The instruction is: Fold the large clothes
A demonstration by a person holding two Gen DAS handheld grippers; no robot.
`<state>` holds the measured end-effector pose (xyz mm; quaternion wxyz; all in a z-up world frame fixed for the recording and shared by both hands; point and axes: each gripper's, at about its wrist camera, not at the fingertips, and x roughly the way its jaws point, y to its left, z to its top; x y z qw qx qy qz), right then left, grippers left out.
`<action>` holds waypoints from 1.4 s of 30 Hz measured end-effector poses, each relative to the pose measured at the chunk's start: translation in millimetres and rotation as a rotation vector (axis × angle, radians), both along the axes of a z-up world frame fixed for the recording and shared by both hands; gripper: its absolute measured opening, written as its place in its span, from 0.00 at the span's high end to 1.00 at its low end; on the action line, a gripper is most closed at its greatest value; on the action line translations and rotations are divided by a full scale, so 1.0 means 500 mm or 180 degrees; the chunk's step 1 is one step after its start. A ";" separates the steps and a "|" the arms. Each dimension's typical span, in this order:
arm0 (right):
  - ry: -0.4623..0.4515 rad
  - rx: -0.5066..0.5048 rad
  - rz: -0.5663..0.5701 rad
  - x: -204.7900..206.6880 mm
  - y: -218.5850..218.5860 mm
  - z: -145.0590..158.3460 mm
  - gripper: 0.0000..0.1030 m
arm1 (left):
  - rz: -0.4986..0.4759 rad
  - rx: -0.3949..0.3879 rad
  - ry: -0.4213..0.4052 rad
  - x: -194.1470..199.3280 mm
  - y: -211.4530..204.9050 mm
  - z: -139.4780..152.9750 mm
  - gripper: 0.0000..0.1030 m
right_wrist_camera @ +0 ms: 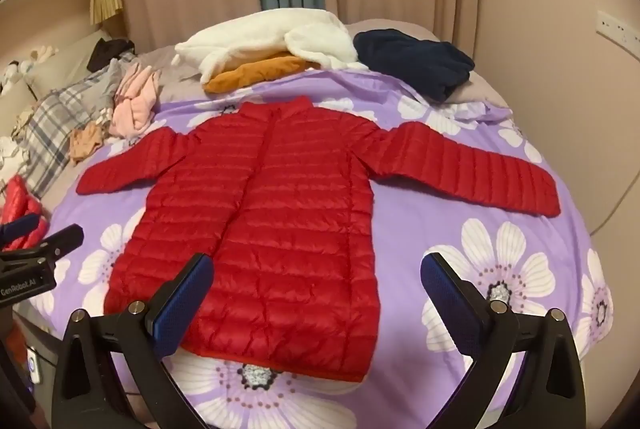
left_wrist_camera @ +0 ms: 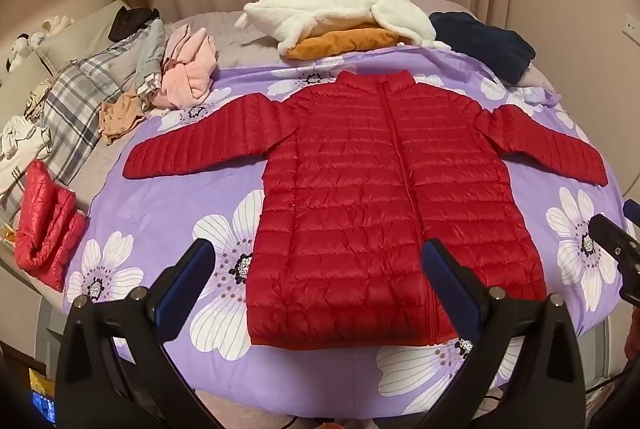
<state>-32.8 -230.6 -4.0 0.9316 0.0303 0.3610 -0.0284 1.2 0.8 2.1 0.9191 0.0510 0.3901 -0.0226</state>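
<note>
A red quilted puffer jacket [left_wrist_camera: 372, 197] lies flat, zipped, front up, on a purple flowered sheet [left_wrist_camera: 160, 205], both sleeves spread out sideways. It also shows in the right wrist view [right_wrist_camera: 276, 221]. My left gripper [left_wrist_camera: 318, 261] is open and empty, held above the jacket's hem. My right gripper [right_wrist_camera: 316, 275] is open and empty, above the jacket's lower right part. The right gripper shows at the right edge of the left wrist view [left_wrist_camera: 616, 249]; the left gripper shows at the left edge of the right wrist view [right_wrist_camera: 36, 249].
A folded red puffer [left_wrist_camera: 48, 233] lies at the left. A plaid garment [left_wrist_camera: 76, 101], pink clothes [left_wrist_camera: 188, 73], a white fleece [left_wrist_camera: 340, 13] on an orange garment [left_wrist_camera: 344, 43], and a navy garment [left_wrist_camera: 484, 43] ring the sheet. Curtains hang behind.
</note>
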 end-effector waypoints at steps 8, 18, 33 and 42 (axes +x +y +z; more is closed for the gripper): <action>-0.0017 0.0036 0.0038 -0.001 -0.006 0.003 0.01 | 0.0010 0.0017 -0.0041 -0.002 0.002 0.000 0.00; 0.0013 0.0073 0.0054 -0.001 -0.006 0.005 0.01 | 0.0008 -0.0015 0.0021 -0.002 0.006 0.002 0.00; 0.0001 -0.0040 0.0035 0.000 0.001 0.005 0.01 | 0.0011 -0.0007 0.0030 -0.005 0.004 0.001 0.00; -0.0024 -0.0029 0.0045 0.000 0.001 0.004 0.01 | 0.0014 -0.0008 0.0031 0.007 0.010 -0.005 0.00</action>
